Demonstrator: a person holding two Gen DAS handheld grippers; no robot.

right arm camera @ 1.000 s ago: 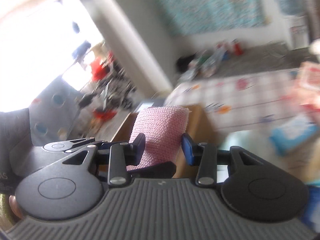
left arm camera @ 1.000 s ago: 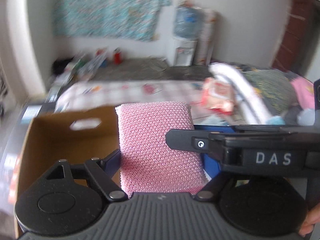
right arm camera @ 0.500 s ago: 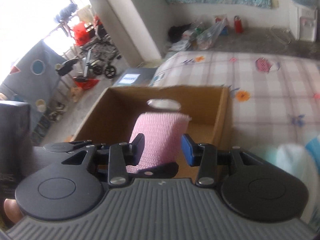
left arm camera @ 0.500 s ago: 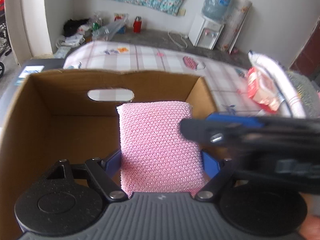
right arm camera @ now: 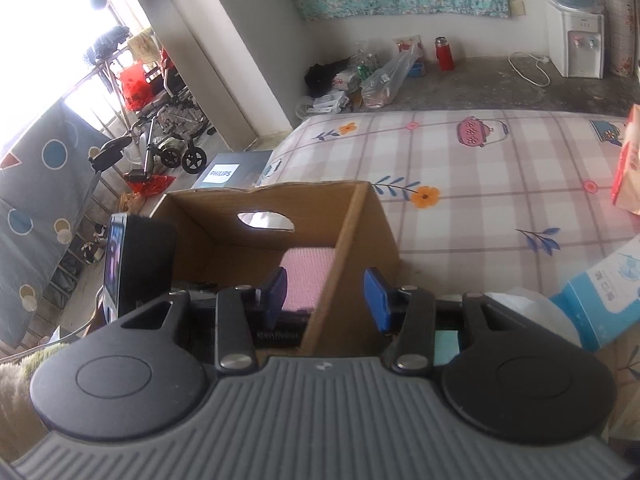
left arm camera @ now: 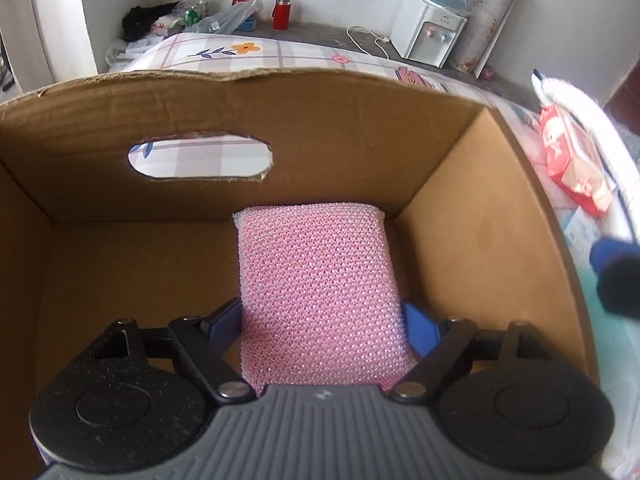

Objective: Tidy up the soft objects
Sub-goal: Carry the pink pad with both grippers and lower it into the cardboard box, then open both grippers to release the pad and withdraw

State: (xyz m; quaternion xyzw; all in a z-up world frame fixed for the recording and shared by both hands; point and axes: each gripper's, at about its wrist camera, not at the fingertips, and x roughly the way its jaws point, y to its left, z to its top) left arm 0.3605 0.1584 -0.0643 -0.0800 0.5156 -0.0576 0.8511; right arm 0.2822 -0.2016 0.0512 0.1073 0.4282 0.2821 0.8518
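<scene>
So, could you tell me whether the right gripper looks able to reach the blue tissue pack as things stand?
Probably yes: the right gripper is open and holds nothing, and the blue tissue pack lies uncovered on the bed just to its right, outside the cardboard box.

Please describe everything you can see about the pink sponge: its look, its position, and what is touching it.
The pink sponge is a soft rectangular pad covered in a shiny knitted mesh, with rounded corners. The left gripper holds it by its near end, the blue jaws pressing its two long sides. It reaches forward inside the cardboard box, near the right wall, its far end toward the wall with the oval handle hole. Whether it rests on the box floor cannot be told. In the right wrist view only a pale pink strip shows behind the box wall.
</scene>
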